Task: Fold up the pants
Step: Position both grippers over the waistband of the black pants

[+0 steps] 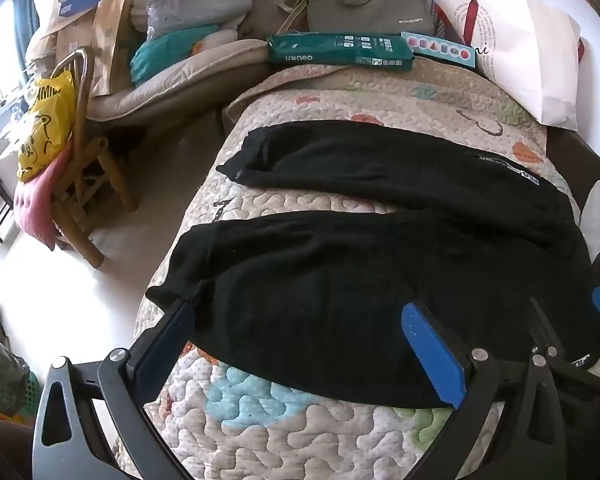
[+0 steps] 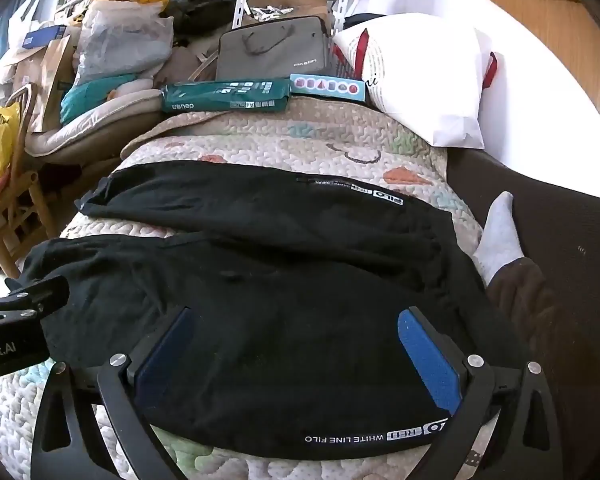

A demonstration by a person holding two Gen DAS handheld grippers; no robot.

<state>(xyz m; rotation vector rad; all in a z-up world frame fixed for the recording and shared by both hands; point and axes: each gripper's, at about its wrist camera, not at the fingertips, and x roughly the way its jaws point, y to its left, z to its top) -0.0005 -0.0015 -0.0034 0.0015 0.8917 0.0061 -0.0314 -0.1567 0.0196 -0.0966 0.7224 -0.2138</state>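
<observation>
black pants [image 2: 260,280], one pair, unfolded

Black pants [image 2: 260,280] lie spread on the quilt [image 2: 300,140], right hand-held gripper [image 2: 296,320] wide above them.

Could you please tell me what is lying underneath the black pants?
The black pants lie spread on a quilted patterned blanket, which shows around them and between the two legs. Whatever is under the blanket is covered and cannot be seen.

both wrist views look forward and down past their own fingers, close over the same pants [image 1: 380,280] on the quilt [image 1: 300,432].
</observation>
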